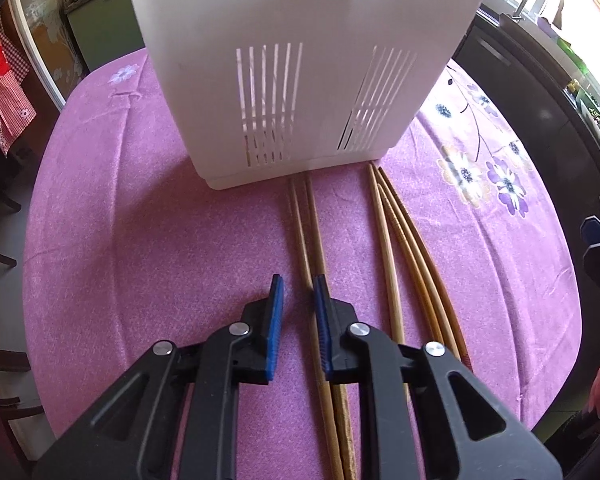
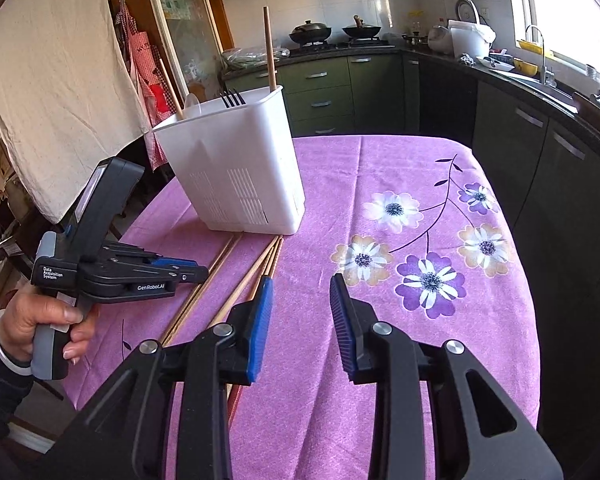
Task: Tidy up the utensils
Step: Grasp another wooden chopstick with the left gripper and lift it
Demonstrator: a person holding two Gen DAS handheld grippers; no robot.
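A white slotted utensil holder (image 1: 300, 72) stands on the purple tablecloth; in the right wrist view the holder (image 2: 236, 168) contains a fork (image 2: 233, 99), a white spoon and two upright chopsticks (image 2: 269, 48). Two chopsticks (image 1: 306, 232) lie in front of it, with three more (image 1: 396, 240) to their right. My left gripper (image 1: 298, 292) is open and empty, low over the near pair, one fingertip each side. It also shows in the right wrist view (image 2: 192, 270). My right gripper (image 2: 300, 288) is open and empty, above the cloth beside the loose chopsticks (image 2: 260, 272).
The table (image 2: 420, 168) has a flowered purple cloth and drops off at right and front. Dark kitchen cabinets (image 2: 540, 152), a sink and a stove with woks stand beyond. A white cloth and an apron hang at left.
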